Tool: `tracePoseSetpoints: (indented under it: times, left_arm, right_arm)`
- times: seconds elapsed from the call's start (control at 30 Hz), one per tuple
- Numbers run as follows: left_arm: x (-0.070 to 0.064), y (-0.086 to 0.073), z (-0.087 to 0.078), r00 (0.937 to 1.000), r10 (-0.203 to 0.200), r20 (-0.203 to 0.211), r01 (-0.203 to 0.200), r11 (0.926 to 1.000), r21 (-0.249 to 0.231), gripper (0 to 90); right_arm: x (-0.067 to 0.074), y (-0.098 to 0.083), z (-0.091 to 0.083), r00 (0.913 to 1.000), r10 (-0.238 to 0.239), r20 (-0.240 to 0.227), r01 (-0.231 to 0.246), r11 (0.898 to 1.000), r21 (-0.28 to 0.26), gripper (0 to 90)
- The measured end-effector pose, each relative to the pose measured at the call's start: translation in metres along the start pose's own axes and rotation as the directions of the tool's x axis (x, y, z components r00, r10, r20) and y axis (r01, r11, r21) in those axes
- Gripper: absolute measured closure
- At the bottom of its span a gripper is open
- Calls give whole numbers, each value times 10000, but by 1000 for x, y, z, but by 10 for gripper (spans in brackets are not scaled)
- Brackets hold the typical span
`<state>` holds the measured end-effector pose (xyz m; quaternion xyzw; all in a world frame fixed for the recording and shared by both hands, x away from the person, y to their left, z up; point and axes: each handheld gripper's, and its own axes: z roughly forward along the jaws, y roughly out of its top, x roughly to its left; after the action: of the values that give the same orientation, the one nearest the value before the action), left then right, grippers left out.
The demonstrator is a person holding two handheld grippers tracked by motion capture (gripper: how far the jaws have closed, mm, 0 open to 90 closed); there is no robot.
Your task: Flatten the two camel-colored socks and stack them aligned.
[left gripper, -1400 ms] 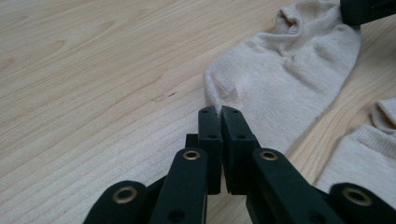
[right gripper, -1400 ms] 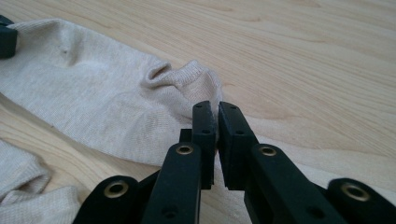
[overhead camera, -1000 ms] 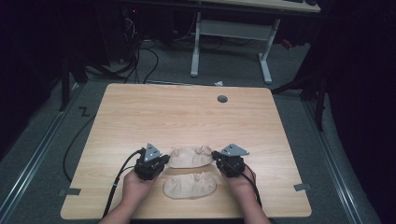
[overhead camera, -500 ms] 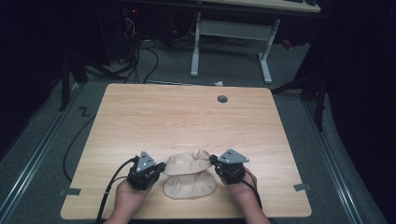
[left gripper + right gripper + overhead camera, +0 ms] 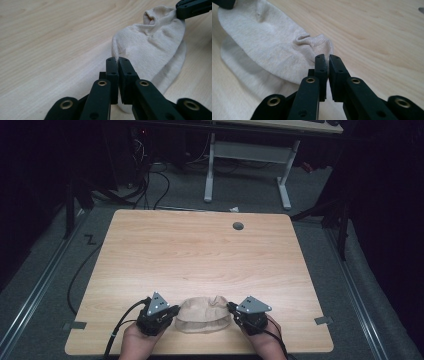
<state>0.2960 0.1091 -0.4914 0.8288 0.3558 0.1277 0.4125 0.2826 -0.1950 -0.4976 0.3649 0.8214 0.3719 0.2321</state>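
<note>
My left gripper [image 5: 117,60] is clamped on one end of the upper beige sock [image 5: 152,47], and my right gripper [image 5: 327,58] pinches the puckered cuff at its other end, both sets of jaws pressed together on the fabric. That sock lies over a second beige sock [image 5: 234,62], whose edge shows underneath it, the pair sitting between my two hands near the front edge of the wooden table [image 5: 200,255]. Farther off, a small round grommet [image 5: 238,226] sits near the table's far edge.
</note>
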Motion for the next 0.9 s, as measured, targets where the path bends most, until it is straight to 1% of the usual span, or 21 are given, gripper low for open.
tracePoseSetpoints:
  times: [0.03,0.07,0.13,0.2,0.3,0.4,0.43,0.47,0.5,0.53,0.57,0.6,0.67,0.77,0.8,0.9]
  left_arm:
    - [-1,-1,1,10000,41,33,-42,9999,124,869]
    - [-2,-3,1,10000,47,71,-48,9998,203,869]
    - [-4,-6,1,9998,1,175,-8,9993,381,869]
    - [-5,-8,0,9996,-38,265,26,9990,447,868]
    - [-7,-11,-3,9993,-60,375,39,9985,550,867]
    - [-11,-16,-2,9990,87,433,-122,9965,832,866]
    - [-12,-17,0,9990,112,428,-151,9956,924,865]
    - [-13,-18,2,9991,186,380,-224,9944,1028,862]
    - [-13,-18,3,9992,227,327,-261,9938,1081,862]
    - [-12,-19,6,9993,210,311,-245,9930,1159,860]
    - [-11,-21,9,9993,196,324,-238,9906,1351,854]
    - [-11,-21,9,9993,196,324,-238,9906,1351,849]
    - [-9,-22,11,9994,186,294,-228,9887,1482,836]
    - [-5,-22,14,9998,143,148,-164,9884,1507,829]
    - [-4,-22,16,9998,102,142,-122,9884,1511,818]
    - [-2,-22,17,9999,40,102,-54,9895,1447,811]
  right_arm:
    - [0,0,0,10000,0,0,0,10000,0,853]
    - [2,-4,-2,10000,21,-66,-20,9999,109,853]
    - [3,-6,-3,10000,-4,-77,6,9999,156,853]
    - [5,-10,-7,9999,57,-111,-54,9998,186,852]
    - [6,-12,-8,9999,31,-140,-28,9997,228,852]
    - [9,-15,-7,9997,-27,-231,37,9991,424,851]
    - [9,-16,-6,9996,-74,-269,87,9987,498,851]
    - [9,-18,-2,9995,-119,-276,139,9973,724,850]
    - [9,-18,-2,9995,-119,-276,139,9973,724,850]
    - [9,-18,-1,9994,-81,-323,106,9968,794,849]
    - [9,-19,2,9992,-115,-385,151,9954,942,846]
    - [9,-19,2,9992,-115,-385,151,9954,942,846]
    - [9,-20,3,9991,-151,-387,195,9932,1144,836]
    - [10,-21,5,9990,-158,-416,206,9926,1196,835]
    - [10,-21,7,9986,-251,-459,309,9909,1307,834]
    - [11,-21,8,9987,-294,-427,350,9900,1369,834]
